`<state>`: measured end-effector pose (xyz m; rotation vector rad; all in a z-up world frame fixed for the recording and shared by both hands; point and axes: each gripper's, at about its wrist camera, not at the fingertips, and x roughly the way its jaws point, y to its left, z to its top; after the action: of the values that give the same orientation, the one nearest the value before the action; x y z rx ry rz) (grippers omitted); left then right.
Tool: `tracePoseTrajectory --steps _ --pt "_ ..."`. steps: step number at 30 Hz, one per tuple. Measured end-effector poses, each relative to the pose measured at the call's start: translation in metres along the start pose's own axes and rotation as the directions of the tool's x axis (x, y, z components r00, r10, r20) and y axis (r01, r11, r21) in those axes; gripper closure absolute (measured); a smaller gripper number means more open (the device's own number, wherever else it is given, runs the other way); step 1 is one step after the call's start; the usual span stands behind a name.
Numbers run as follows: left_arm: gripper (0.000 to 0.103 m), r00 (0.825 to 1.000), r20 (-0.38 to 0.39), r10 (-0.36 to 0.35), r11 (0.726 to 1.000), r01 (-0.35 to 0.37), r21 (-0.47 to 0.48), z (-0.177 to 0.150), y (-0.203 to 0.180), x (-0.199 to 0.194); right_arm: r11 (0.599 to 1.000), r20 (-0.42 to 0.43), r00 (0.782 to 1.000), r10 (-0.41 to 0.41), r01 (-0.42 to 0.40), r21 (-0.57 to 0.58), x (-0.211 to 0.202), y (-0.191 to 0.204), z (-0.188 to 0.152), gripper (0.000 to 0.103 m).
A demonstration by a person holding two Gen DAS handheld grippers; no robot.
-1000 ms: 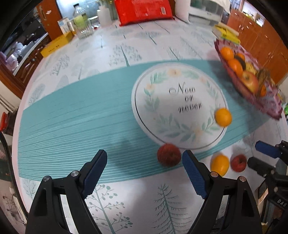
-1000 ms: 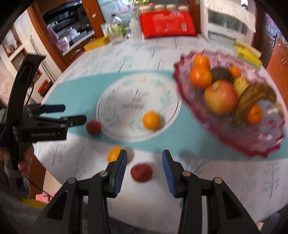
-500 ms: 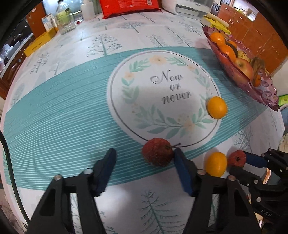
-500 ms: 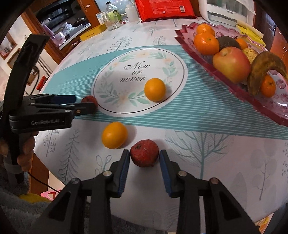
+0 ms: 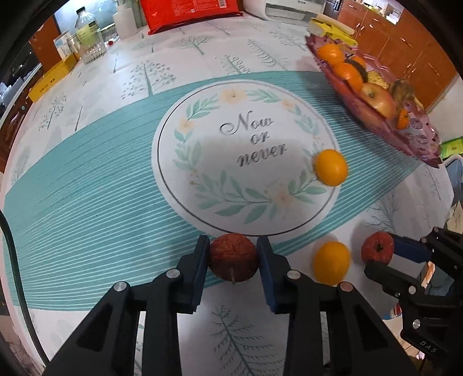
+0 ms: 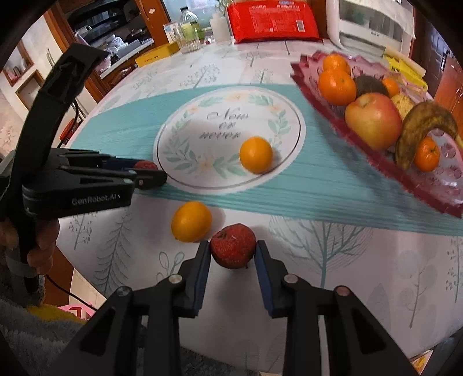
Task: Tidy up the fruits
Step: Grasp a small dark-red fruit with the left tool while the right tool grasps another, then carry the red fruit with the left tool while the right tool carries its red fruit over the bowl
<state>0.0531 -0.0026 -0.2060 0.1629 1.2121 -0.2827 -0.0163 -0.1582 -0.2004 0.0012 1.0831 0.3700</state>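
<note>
My left gripper (image 5: 233, 254) is shut on a wrinkled dark red fruit (image 5: 233, 261) at the near edge of the printed circle on the tablecloth. My right gripper (image 6: 233, 253) is shut on a second red fruit (image 6: 233, 250) near the table's front edge; it also shows in the left wrist view (image 5: 377, 250). A yellow-orange citrus (image 6: 191, 221) lies just left of the right gripper. Another orange (image 6: 256, 154) sits on the circle's rim. The pink fruit tray (image 6: 411, 179) at the right holds oranges, an apple and a brown banana.
A red packet (image 6: 272, 18), a white appliance (image 6: 373, 26), a glass jar (image 5: 89, 40), a yellow box (image 5: 50, 79) and yellow packets (image 5: 332, 29) line the far side of the table. The table's front edge is close under both grippers.
Both grippers moved forward and down over their red fruits, and their jaws narrowed from open to shut on them. The oranges have not moved.
</note>
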Motion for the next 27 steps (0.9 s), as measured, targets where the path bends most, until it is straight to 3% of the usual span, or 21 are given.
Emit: tracePoseTrajectory --steps 10,19,27 --pt "0.071 0.995 0.094 -0.014 0.996 0.006 0.087 0.030 -0.043 -0.050 1.000 0.170 0.985 -0.022 0.023 -0.002 -0.051 -0.002 0.017 0.072" --pt "0.071 0.983 0.177 -0.053 0.987 0.024 0.162 0.062 -0.088 -0.089 0.994 0.317 0.945 -0.086 0.058 0.097 -0.108 -0.034 0.032 0.072" --pt "0.071 0.975 0.212 -0.066 0.986 0.031 0.163 0.091 -0.112 -0.106 0.976 0.366 0.912 -0.186 0.128 0.178 -0.134 -0.061 0.047 0.072"
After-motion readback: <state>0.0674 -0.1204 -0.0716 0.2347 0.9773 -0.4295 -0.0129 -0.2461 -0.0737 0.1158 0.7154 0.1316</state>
